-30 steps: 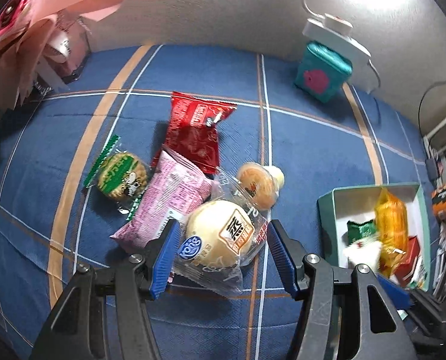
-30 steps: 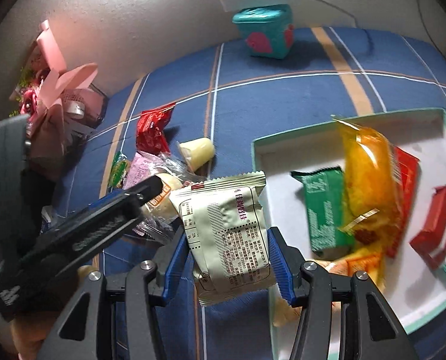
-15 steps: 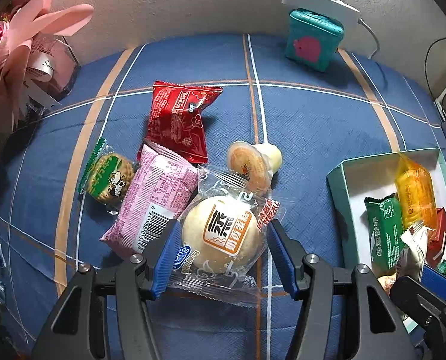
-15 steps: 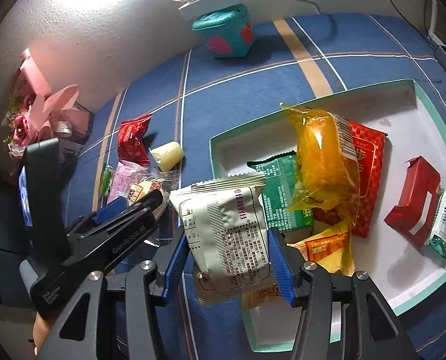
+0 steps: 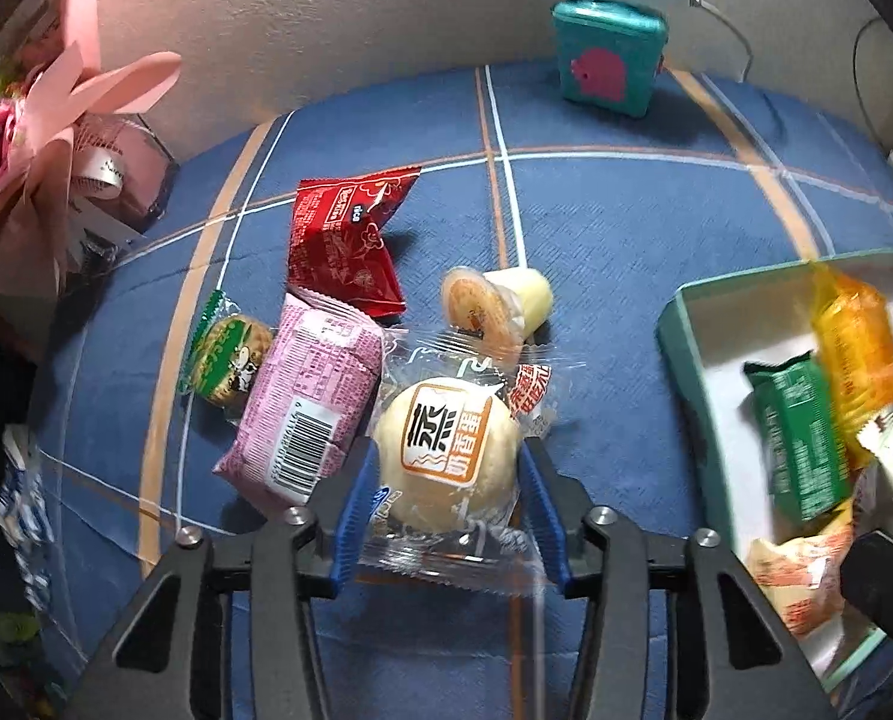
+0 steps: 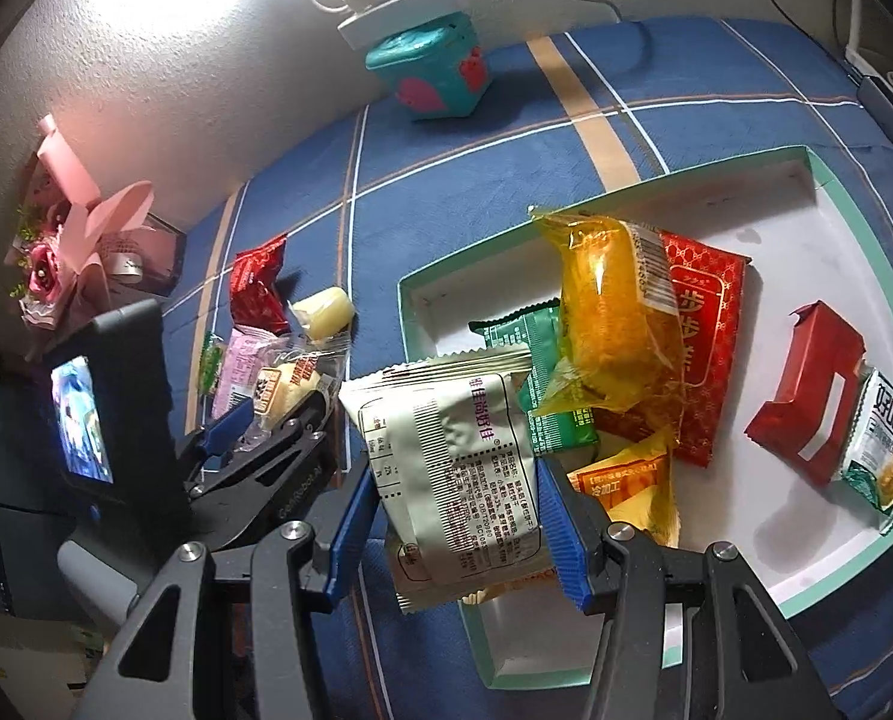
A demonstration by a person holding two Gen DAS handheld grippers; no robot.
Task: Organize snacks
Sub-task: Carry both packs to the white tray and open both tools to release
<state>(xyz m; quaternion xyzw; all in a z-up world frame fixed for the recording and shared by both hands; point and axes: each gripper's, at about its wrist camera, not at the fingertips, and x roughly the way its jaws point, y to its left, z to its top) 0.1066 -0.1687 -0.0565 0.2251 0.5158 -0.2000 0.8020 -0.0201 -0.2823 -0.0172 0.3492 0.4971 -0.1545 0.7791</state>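
Observation:
My left gripper [image 5: 446, 498] is shut on a round bun in clear wrap [image 5: 449, 444], over the blue cloth. Beside it lie a pink packet [image 5: 311, 402], a green biscuit pack [image 5: 221, 354], a red packet [image 5: 341, 246] and a jelly cup [image 5: 494, 303]. My right gripper [image 6: 455, 516] is shut on a pale grey-white packet [image 6: 452, 468], held over the near left corner of the teal-rimmed white box [image 6: 830, 192]. The box holds an orange packet [image 6: 614, 312], a green one [image 6: 545, 384], red ones and others. The left gripper also shows in the right wrist view [image 6: 266, 420].
A teal cube with a pink heart [image 5: 608, 57] and a white power strip [image 6: 404, 0] stand at the back by the wall. A pink flower bouquet [image 5: 44, 138] sits at the far left. Cables and small devices lie at the right edge [image 6: 884, 102].
My left gripper has closed in on the bun and now grips it. My right gripper has carried the pale packet rightward, over the box corner.

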